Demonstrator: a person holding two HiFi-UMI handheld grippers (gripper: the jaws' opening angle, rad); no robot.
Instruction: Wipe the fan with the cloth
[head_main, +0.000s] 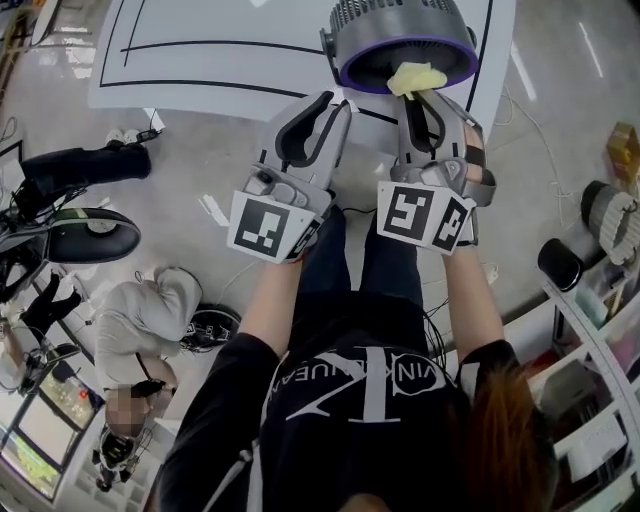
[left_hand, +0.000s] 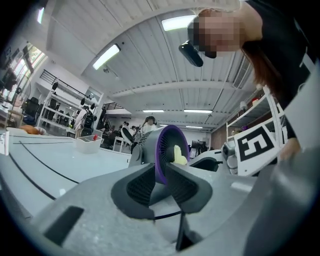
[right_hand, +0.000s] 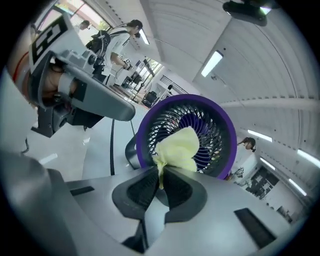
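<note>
A grey fan (head_main: 400, 25) with a purple rim lies on the white table, its grille facing me. My right gripper (head_main: 425, 95) is shut on a yellow cloth (head_main: 415, 78), which is pressed against the grille. In the right gripper view the cloth (right_hand: 177, 150) bunches out of the pinched jaws (right_hand: 161, 182) onto the fan (right_hand: 212, 125). My left gripper (head_main: 335, 102) hovers just left of the fan's near edge. Its jaws (left_hand: 161, 182) stand a little apart with nothing between them. Beyond them stand the fan (left_hand: 162, 145) and cloth (left_hand: 177, 155).
The white table (head_main: 220, 60) carries black lines, and a white tub (left_hand: 90, 144) stands farther back on it. A crouched person (head_main: 140, 320) and black equipment (head_main: 80, 235) are on the floor at the left. Shelves (head_main: 600, 330) stand at the right.
</note>
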